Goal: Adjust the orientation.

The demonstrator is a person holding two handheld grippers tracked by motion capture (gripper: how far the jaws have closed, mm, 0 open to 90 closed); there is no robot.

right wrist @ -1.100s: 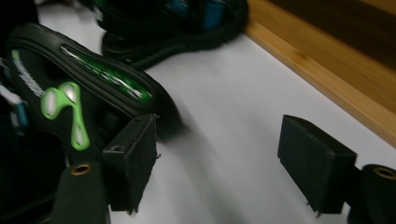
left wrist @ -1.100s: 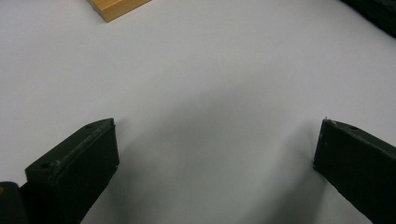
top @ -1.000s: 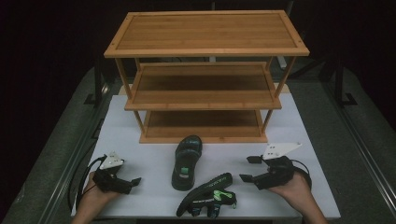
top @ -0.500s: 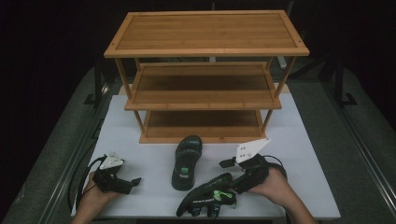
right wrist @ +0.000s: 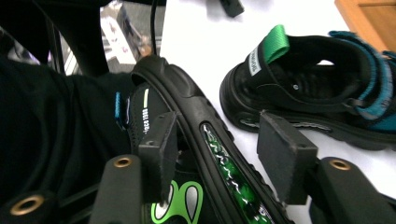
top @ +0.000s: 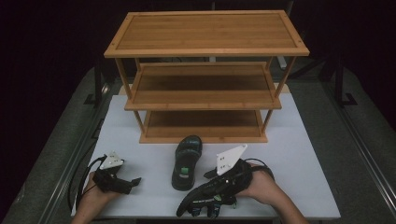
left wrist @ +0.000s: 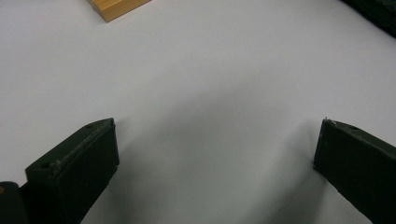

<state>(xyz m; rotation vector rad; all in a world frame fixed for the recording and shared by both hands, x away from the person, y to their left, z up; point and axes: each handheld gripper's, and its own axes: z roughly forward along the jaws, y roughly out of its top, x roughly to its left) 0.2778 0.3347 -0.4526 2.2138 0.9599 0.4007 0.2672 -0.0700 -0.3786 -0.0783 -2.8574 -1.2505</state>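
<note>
A black shoe with green marks (top: 201,203) lies on its side at the table's front edge. My right gripper (top: 212,181) reaches over it from the right. In the right gripper view the shoe's sole (right wrist: 187,107) runs between the jaws of my right gripper (right wrist: 215,135). The jaws have just been closing; the left pad (right wrist: 159,149) is against the shoe and the right pad (right wrist: 285,154) stands a little off the sole. A second black shoe (top: 187,161) (right wrist: 303,88) stands upright just beyond. My left gripper (top: 133,182) (left wrist: 215,140) rests open on the table at front left, with nothing between its jaws.
A three-tier bamboo shelf rack (top: 205,32) stands at the back of the white table (top: 303,154), its shelves bare; a corner of its base (left wrist: 116,7) shows in the left gripper view. Dark floor surrounds the table.
My right hand has moved left, from the open table at front right onto the shoe lying on its side, and its jaws have narrowed around the sole. The left gripper has stayed put.
</note>
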